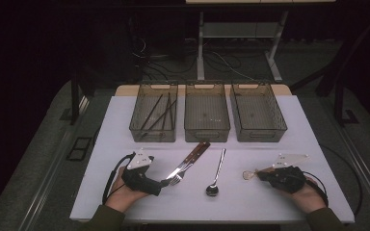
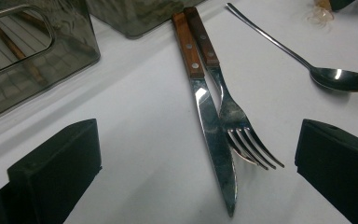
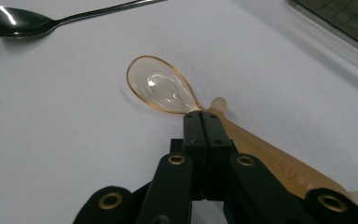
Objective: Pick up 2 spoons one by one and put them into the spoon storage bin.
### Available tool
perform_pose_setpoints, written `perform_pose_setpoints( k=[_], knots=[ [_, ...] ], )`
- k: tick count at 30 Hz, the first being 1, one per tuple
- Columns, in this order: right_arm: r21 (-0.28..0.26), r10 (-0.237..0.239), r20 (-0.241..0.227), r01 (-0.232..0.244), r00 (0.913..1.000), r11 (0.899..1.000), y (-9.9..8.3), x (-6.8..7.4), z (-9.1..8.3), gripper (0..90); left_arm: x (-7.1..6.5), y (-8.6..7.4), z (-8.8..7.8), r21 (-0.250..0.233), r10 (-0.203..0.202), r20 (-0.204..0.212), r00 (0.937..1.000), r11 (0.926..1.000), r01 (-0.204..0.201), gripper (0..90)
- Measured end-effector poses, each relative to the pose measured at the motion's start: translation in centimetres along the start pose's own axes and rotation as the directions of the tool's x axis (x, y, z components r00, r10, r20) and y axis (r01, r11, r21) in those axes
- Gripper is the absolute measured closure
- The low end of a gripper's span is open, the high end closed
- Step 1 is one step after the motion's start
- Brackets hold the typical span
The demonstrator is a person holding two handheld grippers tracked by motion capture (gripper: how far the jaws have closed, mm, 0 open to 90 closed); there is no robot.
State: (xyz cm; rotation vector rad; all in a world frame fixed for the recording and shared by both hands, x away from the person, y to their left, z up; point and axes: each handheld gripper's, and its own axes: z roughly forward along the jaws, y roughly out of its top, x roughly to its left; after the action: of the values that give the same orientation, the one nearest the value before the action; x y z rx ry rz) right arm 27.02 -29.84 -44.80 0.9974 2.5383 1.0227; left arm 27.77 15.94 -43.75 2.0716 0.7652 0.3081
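So the right gripper (image 3: 200, 122) has its fingers (image 3: 192, 135) pressed fully together, tips sitting right at the neck of a clear amber plastic spoon (image 3: 161, 88). The spoon's handle runs back beside and under the fingers, so I honestly can't tell if they pinch it or just rest on top. It lies flat on the worktop (image 1: 250, 197), bowl up, near the right front. The left gripper (image 2: 196, 158) is wide open with nothing held; its fingers (image 2: 56, 163) stand either side of the knife (image 2: 209, 126) and fork (image 2: 235, 121), well clear of both. Those two have wooden riveted handles and lie side by side touching, tips toward the gripper. A metal spoon (image 1: 216, 175) lies between the two hands. Farther back, three smoky see-through bins (image 1: 207, 113) stand in a row; the left one (image 1: 154, 113) holds dark chopsticks. White worktop, dark room, cables and desk legs on the floor behind. Raised letters on the plastic handle start "LUS", the rest is hidden.
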Motion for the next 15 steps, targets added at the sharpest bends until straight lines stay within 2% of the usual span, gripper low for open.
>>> perform_pose_setpoints(
  k=[15],
  knots=[
    [-0.017, 0.009, 0.018, -0.008, 0.9998, 1.000, 1.0, -0.9, 1.1, 89.1, 0.0, 0.0, 0.0, 0.002, 0.001, 0.003, 1.0000, 1.0000, -0.001, 0.0]
  ],
)
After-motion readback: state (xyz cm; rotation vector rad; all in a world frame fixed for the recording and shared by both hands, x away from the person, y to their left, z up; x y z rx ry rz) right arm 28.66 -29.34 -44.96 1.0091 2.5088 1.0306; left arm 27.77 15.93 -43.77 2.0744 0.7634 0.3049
